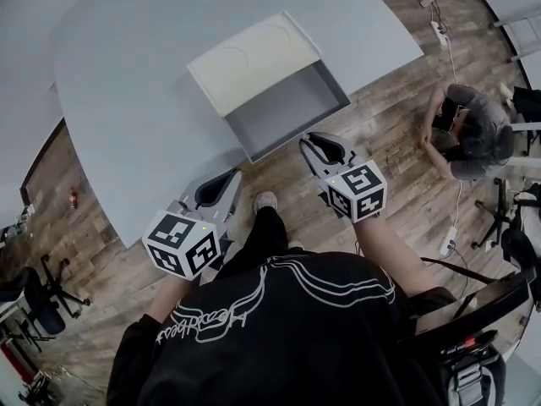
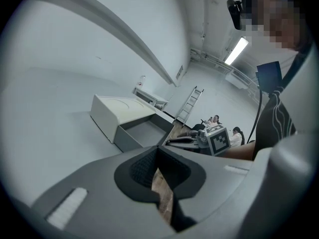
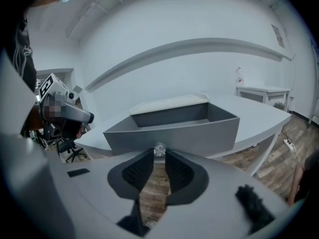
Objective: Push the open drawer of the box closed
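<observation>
right gripper clenched on small clear knob of open drawer, pulled out of white box at table edge. left gripper pinched together, holding nothing, just off that edge.

One table, one box, one open drawer and one knob on its front. Two grippers: one left gripper, one right gripper, each with one marker cube, so two cubes. Far off, one ladder and two seated people
</observation>
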A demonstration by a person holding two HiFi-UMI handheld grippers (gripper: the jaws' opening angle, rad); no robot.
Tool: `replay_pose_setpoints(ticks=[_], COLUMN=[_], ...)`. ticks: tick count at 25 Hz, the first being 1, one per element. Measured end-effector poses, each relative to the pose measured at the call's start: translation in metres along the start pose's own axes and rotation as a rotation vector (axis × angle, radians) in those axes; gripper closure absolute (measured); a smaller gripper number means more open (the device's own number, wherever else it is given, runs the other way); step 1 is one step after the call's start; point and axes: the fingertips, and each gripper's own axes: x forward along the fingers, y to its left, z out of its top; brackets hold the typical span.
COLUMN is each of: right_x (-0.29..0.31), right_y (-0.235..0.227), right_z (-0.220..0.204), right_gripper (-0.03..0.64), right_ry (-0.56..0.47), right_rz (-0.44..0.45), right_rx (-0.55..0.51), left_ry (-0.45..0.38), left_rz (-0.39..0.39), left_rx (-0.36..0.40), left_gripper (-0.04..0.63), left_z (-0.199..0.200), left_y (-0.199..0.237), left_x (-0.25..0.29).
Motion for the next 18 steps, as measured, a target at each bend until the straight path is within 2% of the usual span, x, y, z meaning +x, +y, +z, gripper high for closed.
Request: replay_pose_setpoints(ticks=[10, 18], right_x=[0.043, 0.076], right_y=[-0.014, -0.018], right_z=[0.025, 0.049], right_gripper=[0.537, 0.537], right_ry=[0.085, 0.131], right_rz=[0.005, 0.000], right_rx=[0.008, -0.017], left_ry=[-0.013, -0.031], left_rz=[0.014, 0.034], left_rx=[-0.048, -0.034], left_gripper=[0.588, 0.588], left_z=[0.014, 0.027], left_y=[0.029, 0.046], left_x=[0.005, 0.002])
